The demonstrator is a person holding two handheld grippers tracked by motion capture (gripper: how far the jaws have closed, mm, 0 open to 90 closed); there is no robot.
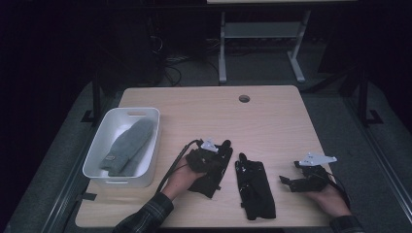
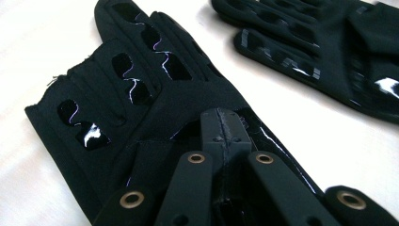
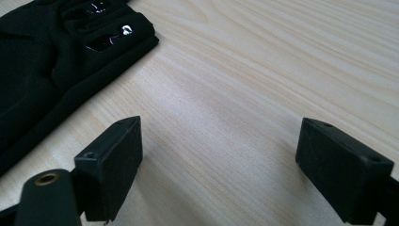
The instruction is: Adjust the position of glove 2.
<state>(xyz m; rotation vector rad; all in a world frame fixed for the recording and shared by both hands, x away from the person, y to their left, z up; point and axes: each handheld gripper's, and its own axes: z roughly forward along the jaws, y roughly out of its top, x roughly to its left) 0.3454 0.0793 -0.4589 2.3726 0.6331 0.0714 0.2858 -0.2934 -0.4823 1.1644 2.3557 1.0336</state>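
left gripper [image 2: 225, 123] clamped on black glove [image 2: 155, 94]
second glove [image 1: 254, 187] just right of it; right gripper [image 3: 219, 162] jaws wide, empty, over bare table [image 3: 263, 70].

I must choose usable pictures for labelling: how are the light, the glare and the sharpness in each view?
High view: dim, the room behind the table nearly black, both black gloves hard to read. Left gripper view: bright, the near glove sharp, with glare on its glossy patches; the far glove is softer. Right gripper view: evenly lit, wood grain crisp, right gripper jaws slightly soft.
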